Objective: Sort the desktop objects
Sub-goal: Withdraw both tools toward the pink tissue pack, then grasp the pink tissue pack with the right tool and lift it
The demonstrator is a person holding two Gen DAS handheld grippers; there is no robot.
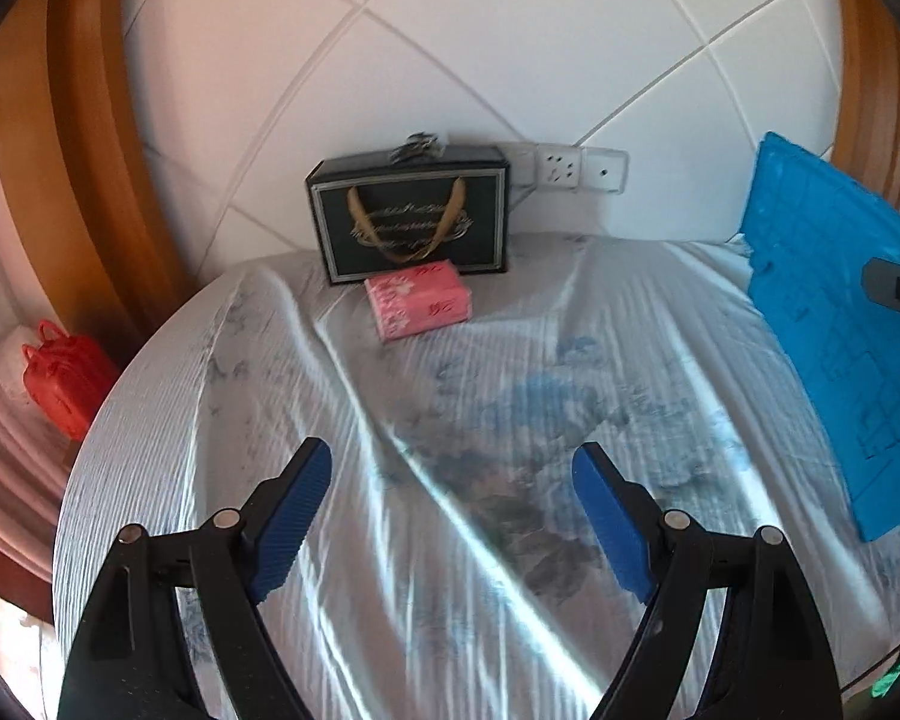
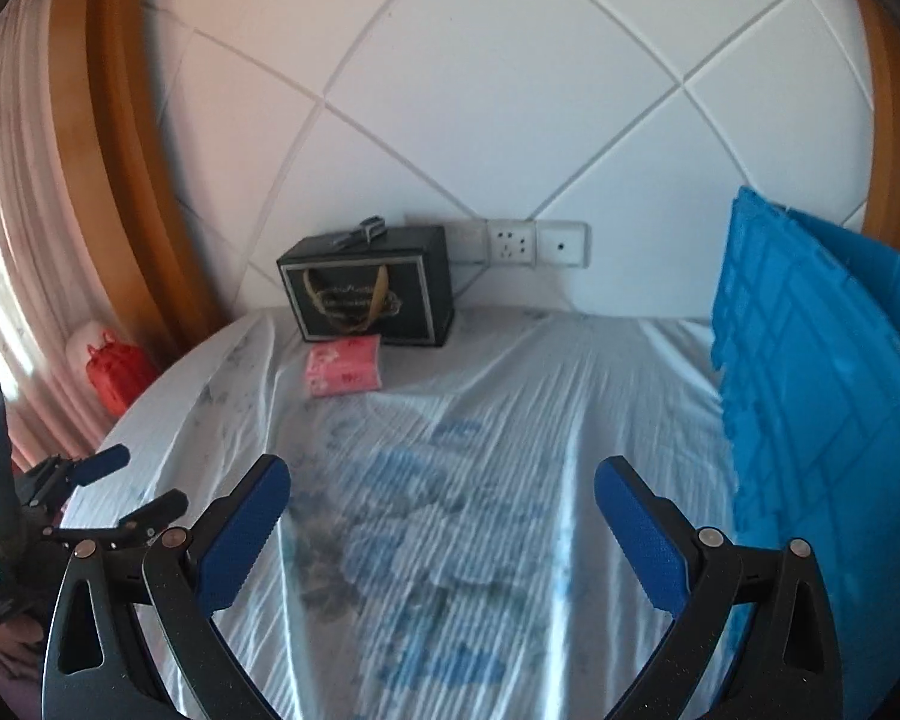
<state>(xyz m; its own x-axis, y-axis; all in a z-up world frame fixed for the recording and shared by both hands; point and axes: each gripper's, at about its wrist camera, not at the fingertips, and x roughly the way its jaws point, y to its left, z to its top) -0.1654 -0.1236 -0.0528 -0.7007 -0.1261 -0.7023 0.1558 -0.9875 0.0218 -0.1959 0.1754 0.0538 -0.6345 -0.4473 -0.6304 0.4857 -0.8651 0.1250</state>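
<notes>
Sitting at the far side of the counter [image 1: 450, 420], your pink tissue pack [image 1: 419, 305] lies just in front of the dark gift bag [image 1: 411, 216] by the wall. Your left claw [image 1: 453, 465] and right claw [image 2: 441, 483] both hover spread wide, holding nothing. Beside you on the right stands the blue crate [image 2: 810, 420].
</notes>
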